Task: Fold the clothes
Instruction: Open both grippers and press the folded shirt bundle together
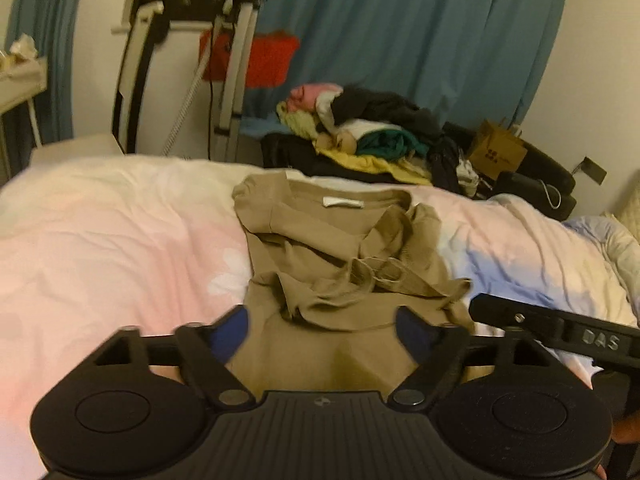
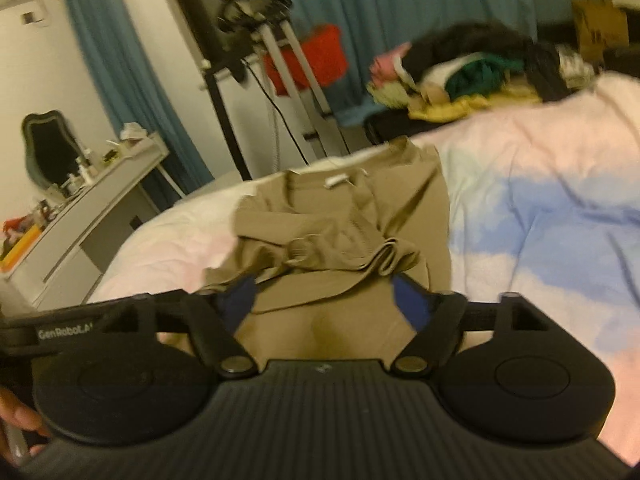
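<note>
Shirt: tan shirt lying on the bed, collar and white tag at the far end, both sleeves bunched into a messy heap across the middle.
Left gripper: left gripper jaws spread wide, hanging over the near hem, nothing pinched between the blue pads.
Right gripper: right gripper also wide open above the shirt's near part, not gripping any cloth.
Bedding: pink and blue cover, wrinkled.
Background: pile of clothes past the far edge of the bed, teal curtain behind it.
Picture quality: right view pretty blurry.
</note>
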